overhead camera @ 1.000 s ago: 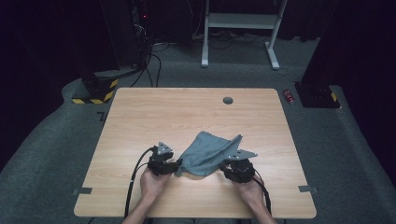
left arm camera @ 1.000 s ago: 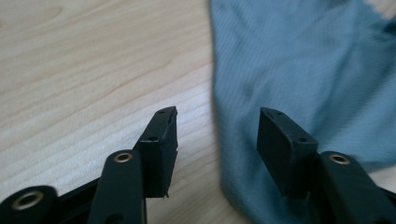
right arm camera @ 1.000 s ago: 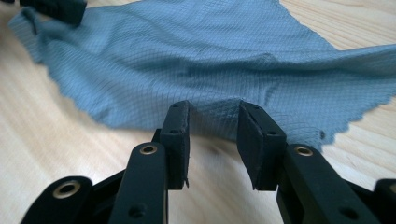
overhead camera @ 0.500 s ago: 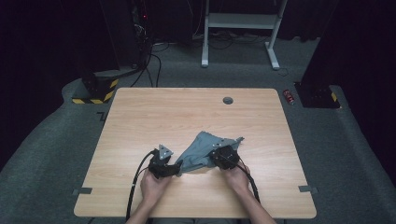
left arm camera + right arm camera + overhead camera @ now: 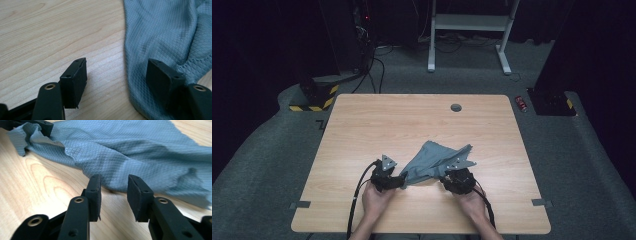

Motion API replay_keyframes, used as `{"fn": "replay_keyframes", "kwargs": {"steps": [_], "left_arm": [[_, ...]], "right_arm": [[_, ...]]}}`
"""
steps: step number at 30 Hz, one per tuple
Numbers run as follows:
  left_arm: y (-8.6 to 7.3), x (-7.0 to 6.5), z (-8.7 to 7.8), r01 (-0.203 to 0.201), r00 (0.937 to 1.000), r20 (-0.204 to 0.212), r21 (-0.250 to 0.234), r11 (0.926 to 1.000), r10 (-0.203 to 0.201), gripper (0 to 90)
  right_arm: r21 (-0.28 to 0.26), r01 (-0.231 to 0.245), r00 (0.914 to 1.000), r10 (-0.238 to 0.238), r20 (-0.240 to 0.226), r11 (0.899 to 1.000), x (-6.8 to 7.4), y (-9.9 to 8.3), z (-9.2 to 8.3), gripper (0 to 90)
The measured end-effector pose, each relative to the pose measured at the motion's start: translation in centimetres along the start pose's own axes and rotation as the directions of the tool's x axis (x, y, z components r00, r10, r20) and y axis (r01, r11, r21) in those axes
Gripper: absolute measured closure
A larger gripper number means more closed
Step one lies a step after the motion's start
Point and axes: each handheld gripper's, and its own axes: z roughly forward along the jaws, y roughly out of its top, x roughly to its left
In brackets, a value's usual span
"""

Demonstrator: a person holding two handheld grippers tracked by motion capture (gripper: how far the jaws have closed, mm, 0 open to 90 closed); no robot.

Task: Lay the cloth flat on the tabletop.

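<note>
high view: grey cloth (image 5: pixel 434 162) crumpled on the near half of the wooden table (image 5: pixel 412 125), between left gripper (image 5: pixel 401 181) and right gripper (image 5: pixel 447 180).

left gripper view: jaws wide apart, just opened further; one pad resting on the cloth edge (image 5: pixel 160 37), no clamping.

right gripper view: jaws parted, just opened further, nothing between; cloth (image 5: pixel 130 152) just beyond the tips.
</note>
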Motion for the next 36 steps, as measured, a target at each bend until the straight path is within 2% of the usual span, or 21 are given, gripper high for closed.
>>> {"fn": "replay_keyframes", "kwargs": {"steps": [3, 4, 5, 6, 8, 12, 15, 16, 17, 21, 23, 24, 27, 28, 29, 30, 31, 32, 33, 34, 36], "left_arm": [[0.0, 0.0, 0.0, 0.000, 1.0000, 0.000, 0.000, 1.0000, 0.000, 33.7], [0.0, 0.0, 0.0, 0.000, 1.0000, 0.000, 0.000, 1.0000, 0.000, 33.7], [0.0, 0.0, 0.0, 0.000, 1.0000, -0.001, 0.000, 1.0000, 0.000, 33.7], [0.0, 0.0, 0.0, 0.000, 1.0000, -0.001, 0.000, 1.0000, 0.000, 33.7], [0.0, 0.0, 0.0, 0.000, 1.0000, 0.000, 0.000, 1.0000, 0.000, 33.7], [0.0, 0.0, 0.0, -0.001, 1.0000, 0.001, 0.000, 1.0000, 0.001, 33.5], [0.0, 0.0, 0.0, 0.000, 1.0000, 0.002, 0.000, 1.0000, 0.000, 33.2], [0.0, 0.0, 0.0, 0.000, 1.0000, 0.003, 0.001, 1.0000, 0.000, 33.2], [0.0, 0.0, 0.0, 0.000, 1.0000, 0.003, 0.001, 1.0000, 0.000, 33.1], [0.0, 0.0, 0.0, -0.001, 1.0000, 0.002, 0.001, 1.0000, 0.001, 33.1], [0.0, 0.0, 0.0, -0.002, 1.0000, 0.003, 0.003, 1.0000, 0.002, 32.9], [0.0, 0.0, 0.0, -0.002, 1.0000, 0.003, 0.003, 1.0000, 0.002, 32.8], [0.0, 0.0, 0.0, -0.002, 1.0000, 0.001, 0.002, 1.0000, 0.002, 32.7], [0.0, 0.0, 0.0, -0.004, 1.0000, 0.000, 0.002, 1.0000, 0.004, 32.6], [0.0, 0.0, 0.0, -0.002, 1.0000, 0.001, 0.002, 1.0000, 0.002, 32.6], [0.0, 0.0, 0.0, -0.002, 1.0000, 0.001, 0.001, 1.0000, 0.002, 32.6], [0.0, 0.0, 0.0, -0.002, 1.0000, 0.001, 0.002, 1.0000, 0.002, 32.6], [0.0, 0.0, 0.0, -0.001, 1.0000, 0.001, 0.001, 1.0000, 0.001, 32.5], [0.0, 0.0, 0.0, -0.001, 1.0000, 0.002, 0.003, 1.0000, 0.001, 32.5], [0.0, 0.0, 0.0, -0.004, 1.0000, 0.002, 0.003, 1.0000, 0.004, 32.4], [0.0, 0.0, 0.0, -0.004, 1.0000, 0.001, 0.002, 1.0000, 0.004, 32.3]], "right_arm": [[0.003, 0.006, 0.9999, -0.006, 0.009, 1.000, 0.1, 0.2, 0.6, 64.6], [0.012, 0.028, 0.9994, -0.028, 0.020, 1.000, 0.3, 0.5, 0.8, 74.2], [0.012, 0.028, 0.9994, -0.028, 0.020, 1.000, 0.3, 0.5, 0.8, 74.2], [0.004, 0.048, 0.9988, -0.048, 0.004, 0.999, 0.0, 0.8, 0.7, 86.0], [-0.003, 0.052, 0.9987, -0.052, 0.004, 0.999, -0.2, 1.2, 0.4, 88.0], [-0.012, 0.050, 0.9987, -0.050, 0.003, 0.999, -0.6, 2.2, -0.1, 88.4], [-0.014, 0.060, 0.9982, -0.060, 0.000, 0.998, -0.8, 3.6, -0.3, 87.6], [-0.013, 0.059, 0.9982, -0.059, -0.002, 0.998, -1.0, 4.6, 0.0, 86.8], [-0.013, 0.059, 0.9982, -0.059, -0.002, 0.998, -1.0, 4.6, 0.0, 86.8], [0.056, 0.031, 0.9994, -0.032, 0.010, 0.998, -1.7, 6.5, 2.3, 81.7], [0.091, 0.015, 0.9991, -0.019, 0.038, 0.996, -2.1, 6.9, 3.7, 78.9], [0.095, 0.018, 0.9983, -0.023, 0.054, 0.995, -2.2, 7.0, 4.4, 77.4], [0.069, 0.022, 0.9973, -0.026, 0.068, 0.997, -1.9, 6.7, 3.8, 75.5], [0.021, 0.020, 0.9971, -0.022, 0.073, 1.000, -1.7, 6.1, 2.4, 75.6], [0.021, 0.020, 0.9971, -0.022, 0.073, 1.000, -1.7, 6.1, 2.4, 75.6], [-0.008, 0.028, 0.9972, -0.027, 0.069, 1.000, -1.4, 5.1, 0.8, 78.0], [-0.008, 0.028, 0.9972, -0.027, 0.069, 1.000, -1.4, 5.1, 0.8, 78.0], [-0.012, 0.047, 0.9972, -0.046, 0.058, 0.999, -1.1, 4.1, -0.2, 82.9], [-0.012, 0.047, 0.9972, -0.046, 0.058, 0.999, -1.1, 4.1, -0.2, 82.9], [-0.006, 0.040, 0.9983, -0.040, 0.041, 0.999, -0.9, 3.4, -0.4, 84.0], [0.008, 0.046, 0.9976, -0.047, 0.051, 0.999, -1.0, 3.2, 0.3, 82.7]]}}
